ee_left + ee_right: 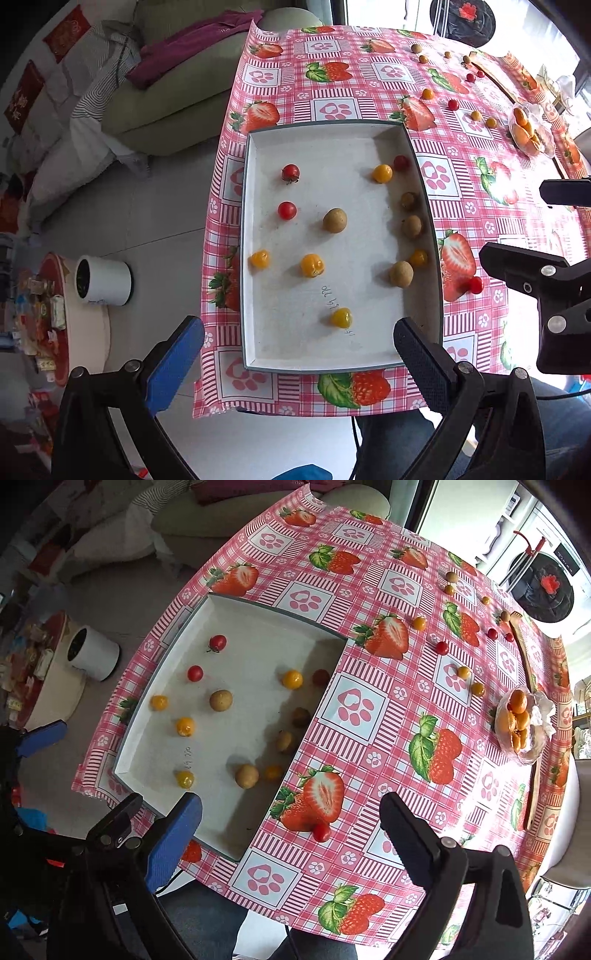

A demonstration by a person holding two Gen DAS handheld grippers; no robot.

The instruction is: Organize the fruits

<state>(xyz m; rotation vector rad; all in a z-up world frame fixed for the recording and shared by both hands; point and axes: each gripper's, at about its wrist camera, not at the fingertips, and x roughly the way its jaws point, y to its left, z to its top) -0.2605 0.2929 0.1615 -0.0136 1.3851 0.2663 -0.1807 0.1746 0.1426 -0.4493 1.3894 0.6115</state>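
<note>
A white tray [317,350] [258,627] lies on the strawberry-print tablecloth and holds several small red, yellow and brown fruits. A red tomato [321,832] [475,284] lies on the cloth just right of the tray. More small fruits [441,647] are scattered on the far part of the table. My left gripper [299,343] is open and empty over the tray's near edge. My right gripper [291,823] is open and empty, hovering near the red tomato by the tray's near right corner; it also shows in the left wrist view [524,273].
A clear bag of orange fruit [517,720] lies at the table's right. A wooden utensil [532,701] lies beside it. A sofa with cushions [166,92] stands beyond the table's left. A white cup-shaped bin [103,280] stands on the floor.
</note>
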